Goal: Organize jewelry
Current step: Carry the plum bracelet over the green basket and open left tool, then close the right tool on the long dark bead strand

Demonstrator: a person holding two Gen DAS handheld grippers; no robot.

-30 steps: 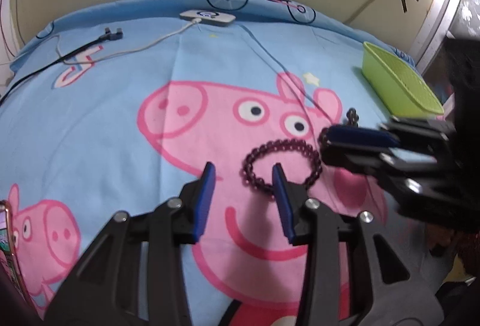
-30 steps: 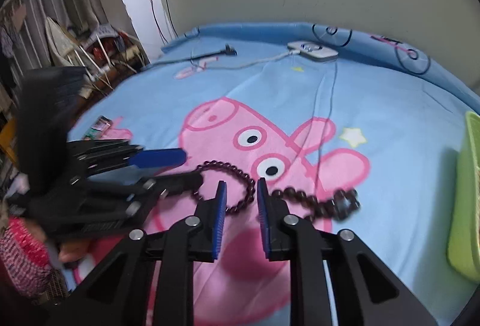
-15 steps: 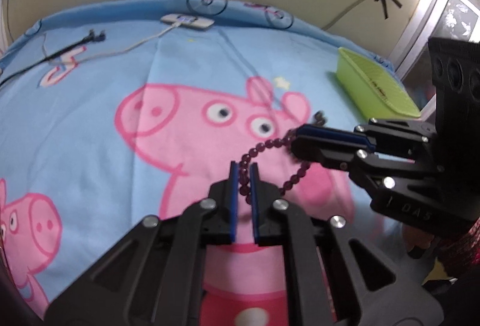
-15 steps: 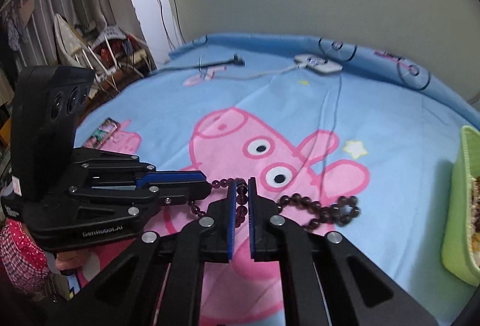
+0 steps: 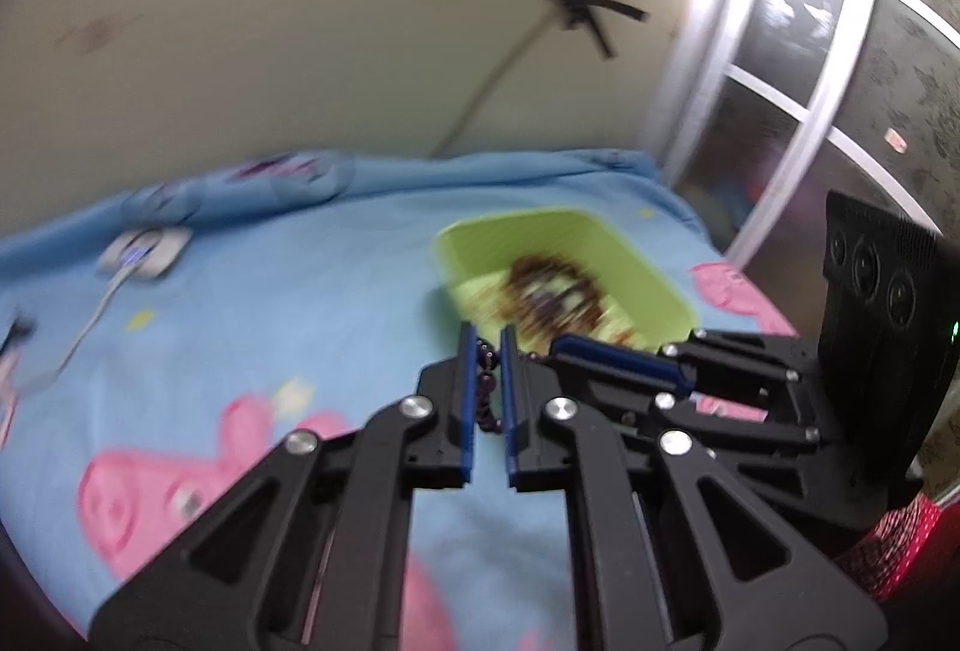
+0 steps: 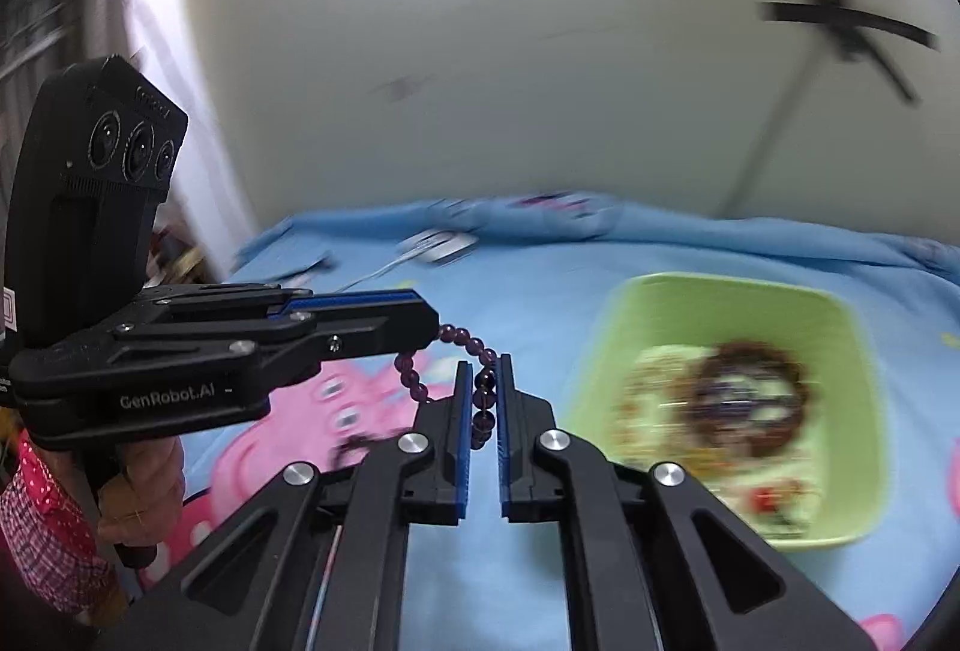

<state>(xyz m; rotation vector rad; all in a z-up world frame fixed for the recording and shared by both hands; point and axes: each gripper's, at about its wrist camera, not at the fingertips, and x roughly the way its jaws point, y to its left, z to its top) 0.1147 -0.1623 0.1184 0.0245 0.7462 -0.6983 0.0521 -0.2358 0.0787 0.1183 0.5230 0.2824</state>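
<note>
A dark purple bead bracelet [image 6: 462, 342] hangs in the air between my two grippers, above the blue cartoon-pig bedsheet. My left gripper [image 5: 485, 345] is shut on one part of the bracelet [image 5: 487, 386]. My right gripper [image 6: 482, 372] is shut on another part. In the right wrist view the left gripper [image 6: 429, 318] comes in from the left, close by. A lime-green tray [image 6: 837, 315] lies ahead and to the right with blurred beaded jewelry [image 6: 744, 399] in it. It also shows in the left wrist view [image 5: 654, 279], just beyond both grippers.
A white charger block [image 5: 141, 255] with a cable lies on the sheet at the far left by the wall. A window frame [image 5: 798, 111] stands to the right of the bed. The blue sheet [image 5: 270, 309] spreads left of the tray.
Both grippers have lifted the bracelet off the sheet and swung right toward the green tray, which is now close ahead. Both stay shut on the bracelet.
</note>
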